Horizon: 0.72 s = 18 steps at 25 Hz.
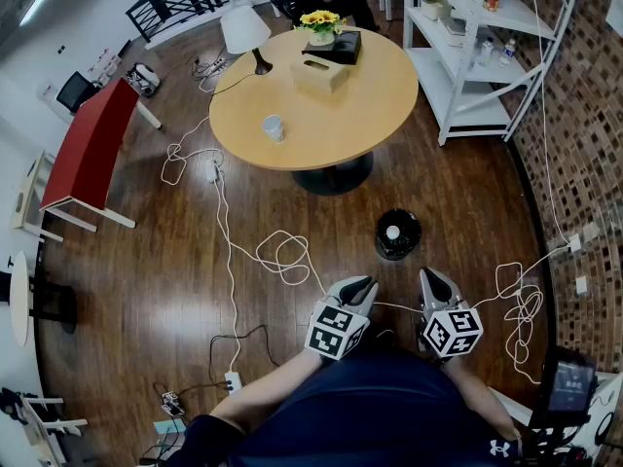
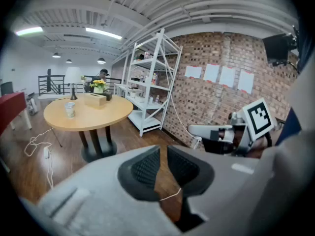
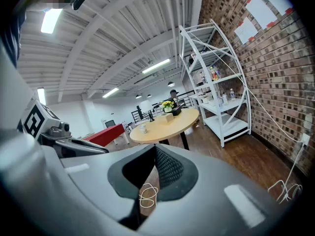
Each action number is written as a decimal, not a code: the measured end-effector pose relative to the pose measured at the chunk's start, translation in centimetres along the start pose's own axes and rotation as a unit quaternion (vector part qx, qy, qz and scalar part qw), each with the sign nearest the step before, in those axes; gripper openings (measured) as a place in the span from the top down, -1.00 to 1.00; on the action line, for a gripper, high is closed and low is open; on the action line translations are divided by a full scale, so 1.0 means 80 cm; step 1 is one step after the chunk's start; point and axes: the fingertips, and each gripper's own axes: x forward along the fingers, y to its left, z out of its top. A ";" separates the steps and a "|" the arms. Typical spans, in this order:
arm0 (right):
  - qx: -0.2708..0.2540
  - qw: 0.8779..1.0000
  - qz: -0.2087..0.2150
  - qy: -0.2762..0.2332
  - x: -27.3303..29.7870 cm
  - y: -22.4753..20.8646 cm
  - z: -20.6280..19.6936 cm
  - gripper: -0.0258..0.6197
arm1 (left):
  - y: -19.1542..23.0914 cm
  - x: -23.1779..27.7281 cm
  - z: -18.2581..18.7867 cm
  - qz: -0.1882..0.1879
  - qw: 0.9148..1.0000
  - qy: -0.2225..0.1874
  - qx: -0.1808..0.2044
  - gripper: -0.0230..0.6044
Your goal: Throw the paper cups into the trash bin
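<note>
Wooden floor (image 1: 146,261), round table (image 1: 375,115): one paper cup (image 1: 274,127) upright on the tabletop, near its edge. Black trash bin (image 1: 382,224) on the floor between table and grippers. Left gripper (image 1: 365,282) and right gripper (image 1: 428,275) both clenched, empty, well apart from the cup.

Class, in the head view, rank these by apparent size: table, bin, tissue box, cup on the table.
1. Table
2. Bin and tissue box look alike, so unranked
3. Cup
</note>
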 end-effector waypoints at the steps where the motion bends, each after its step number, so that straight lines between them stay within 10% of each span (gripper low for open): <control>1: -0.001 1.000 0.001 0.000 0.005 0.001 0.001 0.89 | 0.011 -0.002 0.001 0.009 1.000 -0.004 -0.009 0.77; 18: -0.056 0.997 0.014 0.050 0.256 -0.011 0.068 0.89 | 0.233 0.084 0.129 0.023 0.992 -0.091 -0.084 0.84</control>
